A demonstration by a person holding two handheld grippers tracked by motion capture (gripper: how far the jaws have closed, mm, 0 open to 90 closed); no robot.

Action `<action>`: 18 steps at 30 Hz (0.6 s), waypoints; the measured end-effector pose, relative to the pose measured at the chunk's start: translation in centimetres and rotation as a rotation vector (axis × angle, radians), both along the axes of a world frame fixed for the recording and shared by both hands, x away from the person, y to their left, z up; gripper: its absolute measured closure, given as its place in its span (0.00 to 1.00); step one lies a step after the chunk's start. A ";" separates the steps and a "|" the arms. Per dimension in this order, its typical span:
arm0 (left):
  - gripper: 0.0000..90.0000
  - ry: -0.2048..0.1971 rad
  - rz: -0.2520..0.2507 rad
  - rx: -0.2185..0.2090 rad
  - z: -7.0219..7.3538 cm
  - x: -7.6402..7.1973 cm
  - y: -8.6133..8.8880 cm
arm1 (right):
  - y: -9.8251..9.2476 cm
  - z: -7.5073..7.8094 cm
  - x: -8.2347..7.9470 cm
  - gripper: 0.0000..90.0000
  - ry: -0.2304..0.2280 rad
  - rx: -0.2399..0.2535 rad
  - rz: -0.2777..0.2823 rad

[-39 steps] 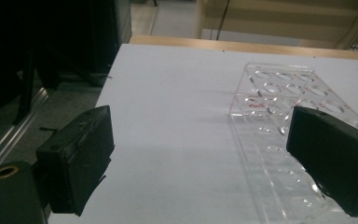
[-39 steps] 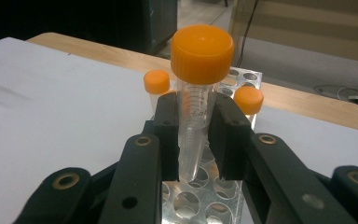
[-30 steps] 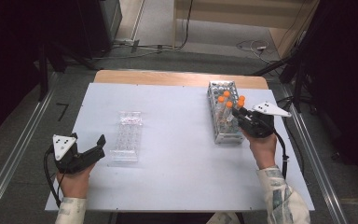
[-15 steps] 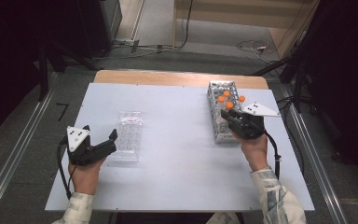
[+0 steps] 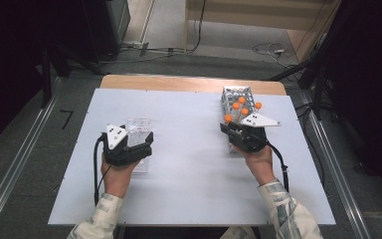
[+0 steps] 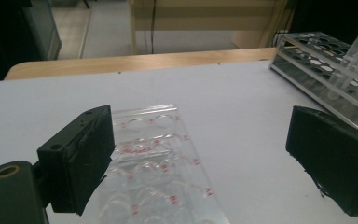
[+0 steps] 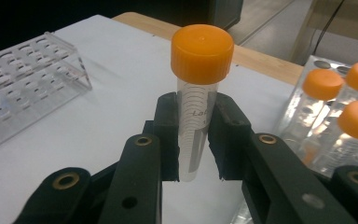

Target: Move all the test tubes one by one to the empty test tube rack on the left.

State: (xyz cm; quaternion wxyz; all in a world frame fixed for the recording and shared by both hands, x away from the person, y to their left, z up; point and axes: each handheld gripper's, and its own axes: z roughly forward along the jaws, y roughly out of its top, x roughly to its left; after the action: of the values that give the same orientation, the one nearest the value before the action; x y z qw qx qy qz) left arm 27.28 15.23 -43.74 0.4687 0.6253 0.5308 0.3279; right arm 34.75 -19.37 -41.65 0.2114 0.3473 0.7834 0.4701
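My right gripper is shut on a clear tube with an orange cap and holds it upright. In the high view this tube sits just left of the tube rack, above the table, with the right gripper under its cap. Several more orange-capped tubes stand in that rack. My left gripper is open wide, its jaws either side of the near end of an empty clear rack. The high view has the left gripper over that clear rack.
The white table top spans the middle between both hands. A wooden edge runs along its far side. The tube rack shows at the right of the left gripper view, and the clear rack at the left of the right gripper view.
My left gripper has moved right and forward from the table's left edge onto the clear rack. My right gripper has shifted left, away from the tube rack, with the tube in it.
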 end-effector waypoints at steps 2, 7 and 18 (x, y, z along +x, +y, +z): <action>0.09 0.000 -0.016 0.001 0.1 0.3 -0.7 | 0.4 -0.2 -0.1 0.80 0.004 -0.006 0.010; 0.09 -0.002 -0.047 0.004 0.4 0.8 -2.2 | 1.1 -0.6 -0.2 0.80 0.013 -0.020 0.027; 0.10 0.006 -0.116 0.007 0.7 2.1 -5.4 | 2.9 -1.7 -0.2 0.80 0.034 -0.040 0.065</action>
State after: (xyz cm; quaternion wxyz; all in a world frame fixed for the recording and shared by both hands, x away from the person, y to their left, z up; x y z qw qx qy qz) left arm 29.42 9.79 -43.00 0.4833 0.6575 0.4939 0.3003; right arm 34.55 -16.46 -43.36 0.1894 0.3251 0.8070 0.4551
